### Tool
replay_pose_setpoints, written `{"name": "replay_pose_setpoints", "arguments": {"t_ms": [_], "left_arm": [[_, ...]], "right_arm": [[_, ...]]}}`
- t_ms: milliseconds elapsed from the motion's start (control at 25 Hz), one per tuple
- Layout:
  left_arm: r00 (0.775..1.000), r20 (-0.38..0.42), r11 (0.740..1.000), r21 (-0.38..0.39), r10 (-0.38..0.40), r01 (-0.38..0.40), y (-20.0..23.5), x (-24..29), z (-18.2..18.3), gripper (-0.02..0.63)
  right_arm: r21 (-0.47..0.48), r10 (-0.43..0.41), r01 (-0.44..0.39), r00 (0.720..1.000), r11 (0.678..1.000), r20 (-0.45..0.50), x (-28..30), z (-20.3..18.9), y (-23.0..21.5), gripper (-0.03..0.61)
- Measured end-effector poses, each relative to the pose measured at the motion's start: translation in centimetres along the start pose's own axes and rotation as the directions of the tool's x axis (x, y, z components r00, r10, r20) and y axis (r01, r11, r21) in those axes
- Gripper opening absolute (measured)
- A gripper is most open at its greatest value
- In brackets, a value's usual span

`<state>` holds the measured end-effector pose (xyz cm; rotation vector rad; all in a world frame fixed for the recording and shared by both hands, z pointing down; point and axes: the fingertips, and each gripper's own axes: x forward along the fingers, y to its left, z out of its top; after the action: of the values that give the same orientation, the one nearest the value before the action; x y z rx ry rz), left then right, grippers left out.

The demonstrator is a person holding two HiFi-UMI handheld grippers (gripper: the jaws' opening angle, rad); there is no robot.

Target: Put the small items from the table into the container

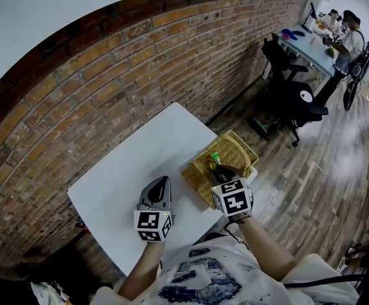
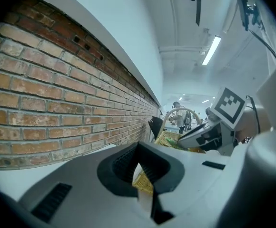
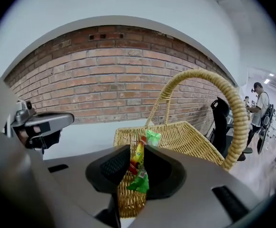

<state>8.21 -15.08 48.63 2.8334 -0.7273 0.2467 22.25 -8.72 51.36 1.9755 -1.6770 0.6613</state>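
A wicker basket (image 1: 235,146) with a hoop handle (image 3: 209,87) stands at the right edge of the white table (image 1: 133,170). My right gripper (image 1: 219,170) hangs over the basket's near corner, shut on a green and yellow snack packet (image 1: 215,159). In the right gripper view the packet (image 3: 152,137) stands upright between the pads, its ends sticking out above and below my right gripper (image 3: 137,152). My left gripper (image 1: 163,182) hovers over the table just left of the basket. Its fingertips meet and it holds nothing (image 2: 138,145). The basket (image 2: 169,137) shows beyond it.
A brick wall (image 1: 108,62) runs along the table's far side. Right of the table lie a wooden floor (image 1: 312,176), a black office chair (image 1: 292,97) and a desk with people (image 1: 337,27) far back. The table's near edge is close to the person's body.
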Motion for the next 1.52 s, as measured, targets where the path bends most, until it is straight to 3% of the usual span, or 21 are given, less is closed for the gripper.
{"name": "replay_pose_setpoints", "arguments": {"t_ms": [400,680,1160,1400,1520], "left_arm": [[0.991,0.007,0.99,0.047,0.133,-0.133,-2.1,-2.2,1.2,0.046],[0.958,0.035,0.957,0.048,0.283,-0.285,-3.2,-5.9,2.3,0.046],[0.842,0.09,0.843,0.035,0.532,-0.537,-3.7,-15.6,3.0,0.046],[0.781,0.106,0.785,0.011,0.615,-0.62,-5.2,-19.6,2.3,0.046],[0.763,0.11,0.767,0.014,0.637,-0.642,-6.0,-21.1,1.9,0.046]], "right_arm": [[-0.043,0.107,-0.103,0.988,0.994,0.107,-1.5,1.1,0.1,0.089],[-0.115,0.264,-0.244,0.941,0.963,0.213,-3.5,3.3,1.9,0.087],[-0.228,0.536,-0.49,0.81,0.842,0.238,-6.8,2.0,9.6,0.081],[-0.255,0.59,-0.54,0.783,0.802,0.199,-7.9,0.1,11.3,0.072],[-0.261,0.609,-0.557,0.766,0.788,0.205,-8.6,-0.3,12.2,0.067]]}}
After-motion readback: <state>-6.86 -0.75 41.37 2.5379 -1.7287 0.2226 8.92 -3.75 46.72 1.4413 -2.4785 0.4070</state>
